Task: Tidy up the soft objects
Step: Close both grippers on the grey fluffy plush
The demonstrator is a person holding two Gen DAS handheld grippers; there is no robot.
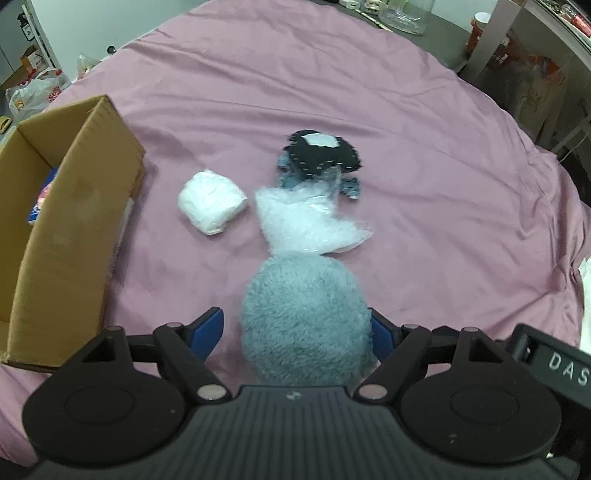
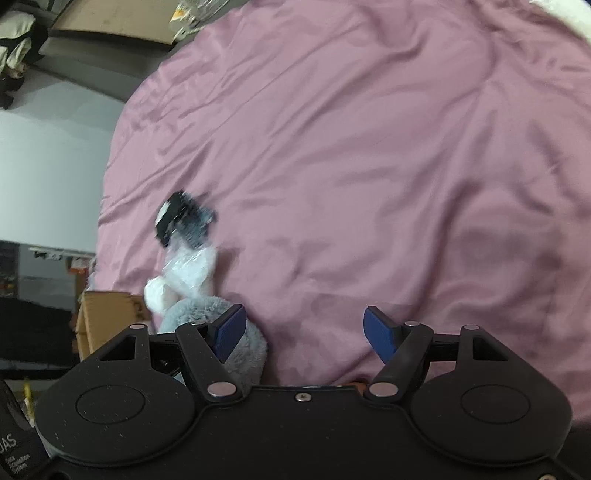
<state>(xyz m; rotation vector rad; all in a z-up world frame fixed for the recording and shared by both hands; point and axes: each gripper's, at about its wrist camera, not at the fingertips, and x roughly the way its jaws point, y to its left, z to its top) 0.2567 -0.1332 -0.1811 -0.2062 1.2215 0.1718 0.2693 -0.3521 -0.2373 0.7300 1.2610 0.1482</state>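
Note:
My left gripper is open with a fluffy grey plush lying between its blue pads; the right pad touches it, the left pad stands apart. Beyond lie a clear bag of white stuffing, a white wrapped bundle and a dark blue-black item with a white patch on the pink sheet. An open cardboard box stands at the left. My right gripper is open and empty over the sheet; the grey plush sits behind its left finger.
The box holds a colourful item. Beyond the sheet's far edge are a clear container, a red-and-white cup and plastic bags. In the right wrist view the box shows at the left.

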